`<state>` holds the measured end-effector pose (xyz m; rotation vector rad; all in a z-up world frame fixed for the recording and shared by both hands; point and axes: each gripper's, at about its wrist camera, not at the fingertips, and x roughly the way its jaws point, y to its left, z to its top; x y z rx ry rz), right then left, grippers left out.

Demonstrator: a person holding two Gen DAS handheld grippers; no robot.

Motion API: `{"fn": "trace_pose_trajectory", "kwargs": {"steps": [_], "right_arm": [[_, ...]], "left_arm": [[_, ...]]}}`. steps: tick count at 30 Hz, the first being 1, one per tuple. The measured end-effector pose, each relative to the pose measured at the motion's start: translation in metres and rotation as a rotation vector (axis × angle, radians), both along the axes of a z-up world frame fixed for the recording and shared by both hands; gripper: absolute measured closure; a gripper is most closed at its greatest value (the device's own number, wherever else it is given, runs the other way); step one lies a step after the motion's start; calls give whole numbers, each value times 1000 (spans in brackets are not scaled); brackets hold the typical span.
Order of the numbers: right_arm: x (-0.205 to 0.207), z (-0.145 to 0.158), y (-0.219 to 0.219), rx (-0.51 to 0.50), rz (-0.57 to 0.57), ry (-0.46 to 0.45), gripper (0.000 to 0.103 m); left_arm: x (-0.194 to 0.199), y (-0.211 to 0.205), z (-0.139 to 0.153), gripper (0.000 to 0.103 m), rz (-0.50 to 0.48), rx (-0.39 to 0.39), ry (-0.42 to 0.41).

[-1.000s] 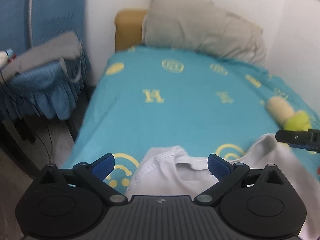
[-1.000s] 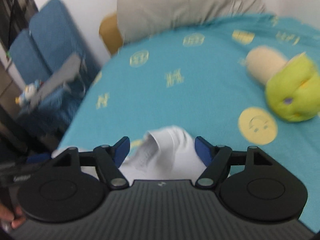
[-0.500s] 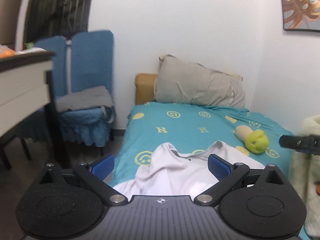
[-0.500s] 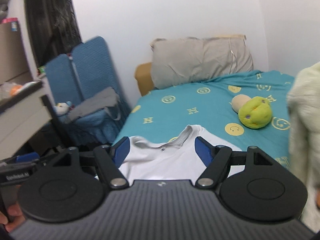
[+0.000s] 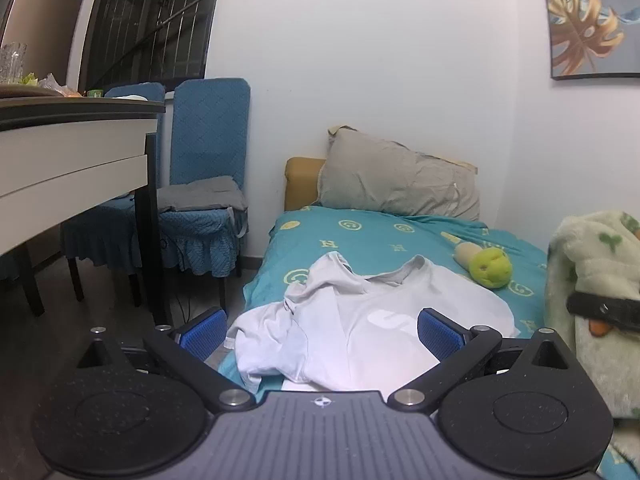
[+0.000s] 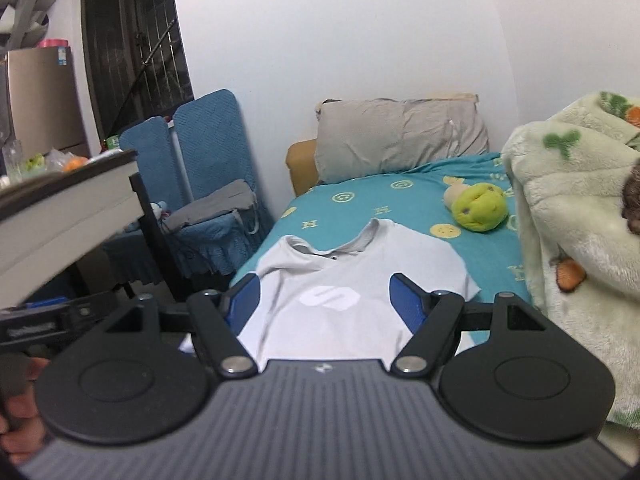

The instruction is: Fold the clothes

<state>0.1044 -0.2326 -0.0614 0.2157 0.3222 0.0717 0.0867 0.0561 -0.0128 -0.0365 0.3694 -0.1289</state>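
Both grippers have pulled well back from the bed since a second ago: then only the collar of the shirt showed between the fingers, now the whole garment and much of the room are in view. The left gripper (image 5: 320,330) stands with its blue pads spread wide and nothing between them. The right gripper (image 6: 325,298) is spread the same way, also empty. The white T-shirt (image 6: 340,280) lies on the near end of the bed (image 5: 372,232), collar toward the pillow (image 5: 400,184), chest logo facing up. In the left wrist view its left side is bunched and rumpled, hanging over the bed's edge, while the right side lies flatter. A green and beige plush toy (image 6: 478,206) sits on the teal sheet beyond the shirt, apart from it. A fluffy pale blanket (image 6: 572,240) rises at the right. Blue chairs (image 5: 208,140) and a surface (image 5: 72,148) stand to the left.
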Motion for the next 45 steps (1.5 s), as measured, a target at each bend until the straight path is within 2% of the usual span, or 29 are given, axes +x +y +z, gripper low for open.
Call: {"fn": "trace_pose_trajectory", "kwargs": {"steps": [3,8,12,21,25,30,33,38,42,45], "right_arm": [[5,-12,-9,9,-48,-9,30],[13,-31,-20,11,-92,13,30],[19,-42,-26,33,-111,25,30],[10,-38,-21,61,-68,8,30],[9,-32,-17,55,-58,-10,30],[9,-27,-15,48,-98,9,30],[4,-27,-18,61,-118,42,30],[13,-31,-22,77,-138,78,30],[25,-38,-32,136,-160,107,30],[35,-44,-41,208,-167,118,30]], "left_arm": [[3,0,-21,1,18,48,23],[28,10,-43,1,48,-7,94],[43,10,-58,1,58,0,133],[37,7,-59,1,31,-47,139],[37,12,-54,2,27,-134,144],[40,33,-54,2,56,-338,197],[56,49,-68,2,108,-440,267],[124,77,-97,5,211,-561,369],[171,92,-133,6,259,-745,423],[205,93,-156,9,295,-781,450]]}}
